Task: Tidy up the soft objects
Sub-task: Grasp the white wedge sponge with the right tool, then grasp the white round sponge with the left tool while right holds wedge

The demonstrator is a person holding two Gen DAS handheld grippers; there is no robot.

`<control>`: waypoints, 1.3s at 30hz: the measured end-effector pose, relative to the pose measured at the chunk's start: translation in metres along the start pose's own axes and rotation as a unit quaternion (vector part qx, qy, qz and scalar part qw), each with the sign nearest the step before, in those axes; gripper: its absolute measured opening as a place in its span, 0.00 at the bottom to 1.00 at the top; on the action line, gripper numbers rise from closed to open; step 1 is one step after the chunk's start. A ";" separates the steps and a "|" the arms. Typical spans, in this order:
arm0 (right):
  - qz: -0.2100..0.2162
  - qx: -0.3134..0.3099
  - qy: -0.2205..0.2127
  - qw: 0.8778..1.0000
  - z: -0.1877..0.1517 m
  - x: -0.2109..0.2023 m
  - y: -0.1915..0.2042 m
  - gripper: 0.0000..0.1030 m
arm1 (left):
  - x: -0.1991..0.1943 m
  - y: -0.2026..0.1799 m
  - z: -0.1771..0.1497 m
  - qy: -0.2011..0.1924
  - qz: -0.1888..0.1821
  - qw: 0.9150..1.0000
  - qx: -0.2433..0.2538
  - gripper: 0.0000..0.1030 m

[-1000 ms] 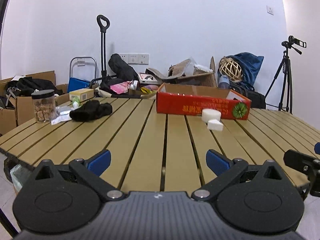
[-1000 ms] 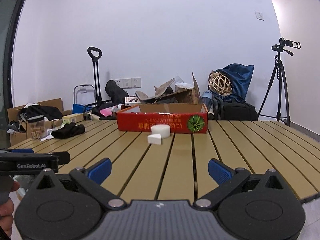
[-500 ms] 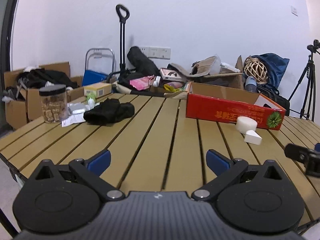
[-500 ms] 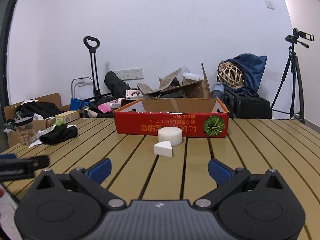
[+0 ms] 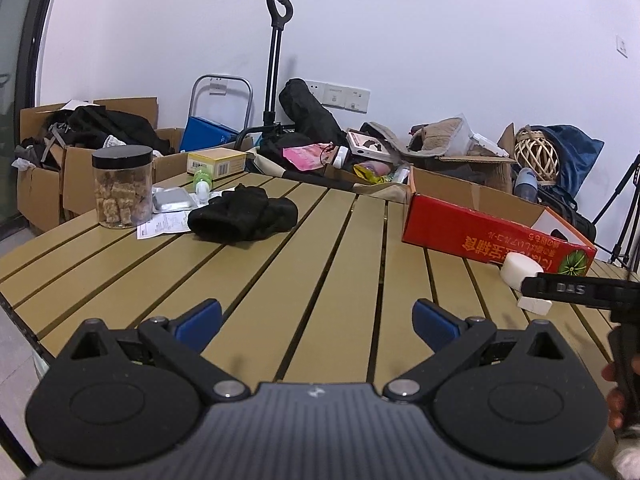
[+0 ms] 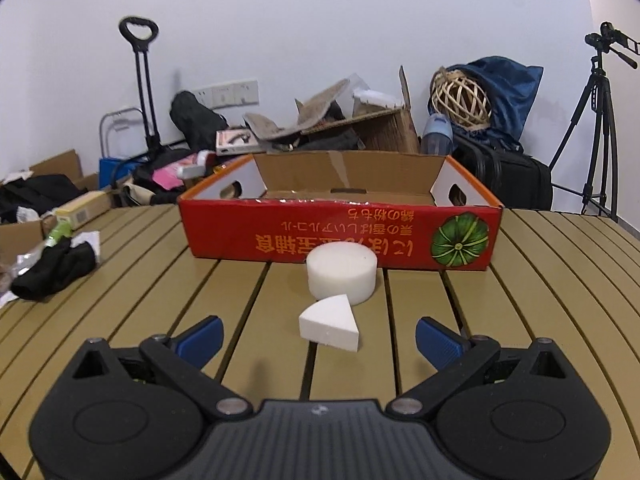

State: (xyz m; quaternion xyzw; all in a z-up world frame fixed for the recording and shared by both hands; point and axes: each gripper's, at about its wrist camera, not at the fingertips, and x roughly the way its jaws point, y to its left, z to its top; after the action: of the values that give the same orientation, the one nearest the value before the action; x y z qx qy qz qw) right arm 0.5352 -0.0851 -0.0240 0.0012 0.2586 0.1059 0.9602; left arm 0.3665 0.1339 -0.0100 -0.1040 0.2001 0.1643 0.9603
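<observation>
A white wedge sponge [image 6: 330, 328] lies on the slatted table just ahead of my right gripper [image 6: 319, 332], which is open and low over the slats. Behind the wedge a round white sponge [image 6: 342, 276] rests against the open red cardboard box [image 6: 340, 236]. A crumpled black cloth [image 5: 244, 218] lies at the left of the table; it also shows in the right wrist view as the black cloth [image 6: 52, 272]. My left gripper [image 5: 316, 320] is open above bare slats, well short of the cloth. The right tool's body [image 5: 580, 290] crosses the left wrist view and partly hides both sponges.
A jar of brown chunks [image 5: 122, 186], a foil pack [image 5: 172, 200], a small bottle [image 5: 202, 184] and a receipt [image 5: 162, 226] crowd the table's left side. Cardboard boxes, bags and a trolley handle [image 5: 276, 60] stand behind. A tripod [image 6: 592, 132] is at right.
Both grippers have moved forward over the table. The right one closed in on the white sponges; the left one turned left toward the black cloth. Both stayed open.
</observation>
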 end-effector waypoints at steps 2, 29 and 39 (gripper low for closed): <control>-0.005 -0.004 0.015 1.000 0.003 0.011 0.002 0.92 | 0.002 0.000 0.001 -0.001 0.000 1.000 0.001 1.00; 0.003 0.042 0.010 0.999 0.006 0.011 -0.030 0.08 | 0.021 -0.001 0.004 0.022 -0.017 1.000 -0.001 1.00; 0.007 0.090 -0.037 0.995 -0.014 -0.032 -0.081 0.07 | 0.018 -0.027 -0.009 0.030 -0.046 0.998 0.030 1.00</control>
State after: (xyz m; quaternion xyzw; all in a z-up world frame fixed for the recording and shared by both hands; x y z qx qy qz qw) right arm 0.5173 -0.1718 -0.0248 0.0937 0.2318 0.0884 0.9642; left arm 0.3888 0.1115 -0.0218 -0.0892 0.2291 0.1111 0.9629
